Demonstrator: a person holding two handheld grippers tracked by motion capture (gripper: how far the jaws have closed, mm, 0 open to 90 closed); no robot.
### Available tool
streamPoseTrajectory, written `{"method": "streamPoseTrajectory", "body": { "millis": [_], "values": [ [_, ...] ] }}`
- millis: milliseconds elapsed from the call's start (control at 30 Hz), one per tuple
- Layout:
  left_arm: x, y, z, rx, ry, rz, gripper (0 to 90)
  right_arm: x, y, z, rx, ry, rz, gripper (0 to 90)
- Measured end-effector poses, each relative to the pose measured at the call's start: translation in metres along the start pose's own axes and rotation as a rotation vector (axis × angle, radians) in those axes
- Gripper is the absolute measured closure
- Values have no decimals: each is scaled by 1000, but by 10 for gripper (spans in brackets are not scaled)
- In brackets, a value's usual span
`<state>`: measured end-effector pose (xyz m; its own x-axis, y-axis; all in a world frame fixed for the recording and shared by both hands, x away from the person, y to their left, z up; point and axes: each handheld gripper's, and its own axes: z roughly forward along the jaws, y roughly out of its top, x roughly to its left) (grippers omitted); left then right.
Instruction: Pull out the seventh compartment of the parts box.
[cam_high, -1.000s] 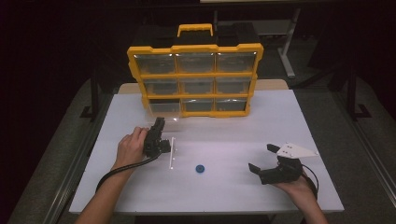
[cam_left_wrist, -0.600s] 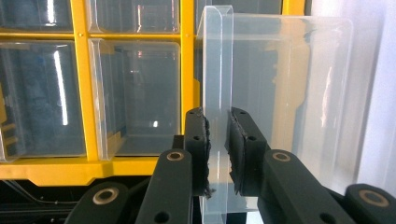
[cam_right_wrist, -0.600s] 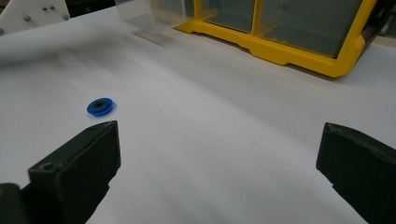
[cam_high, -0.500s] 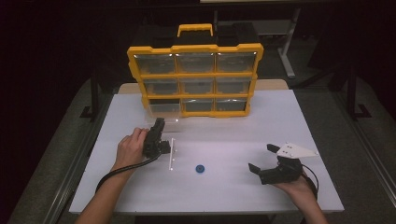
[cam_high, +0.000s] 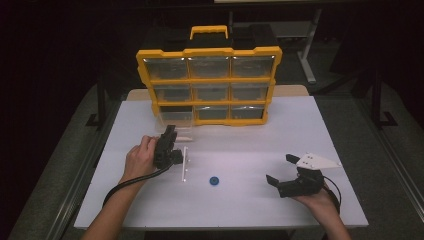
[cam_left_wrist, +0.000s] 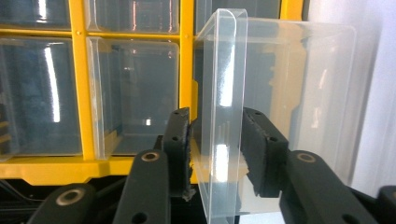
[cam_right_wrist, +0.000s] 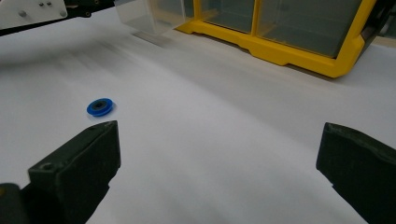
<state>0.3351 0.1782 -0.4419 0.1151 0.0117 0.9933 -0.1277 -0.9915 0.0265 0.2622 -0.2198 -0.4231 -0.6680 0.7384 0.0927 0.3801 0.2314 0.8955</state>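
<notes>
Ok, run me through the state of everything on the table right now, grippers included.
Left gripper: jaws have just been opening, drawer's front wall between them, pads not pressing.
Clear drawer: pulled partway out of the bottom-left slot, upright, looks empty.
Yellow organizer: upright, other drawers pushed in.
Blue ring: lying flat on the table, untouched.
Right gripper: open, empty, apart from the ring.

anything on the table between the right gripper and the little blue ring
Nothing visible does. The right gripper sits with jaws wide open, and only bare white table lies between it and the small blue ring. The clear plastic drawer sits farther back.
</notes>
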Motion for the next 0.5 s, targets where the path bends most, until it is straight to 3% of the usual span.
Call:
{"method": "streamPoseTrajectory", "body": {
  "millis": [367,500],
  "values": [
    [1,2,-5,3,-27,-18,460,0,0,0,1,0,0,0],
    [4,3,-9,29,-30,5,402,0,0,0,1,0,0,0]
  ]
}}
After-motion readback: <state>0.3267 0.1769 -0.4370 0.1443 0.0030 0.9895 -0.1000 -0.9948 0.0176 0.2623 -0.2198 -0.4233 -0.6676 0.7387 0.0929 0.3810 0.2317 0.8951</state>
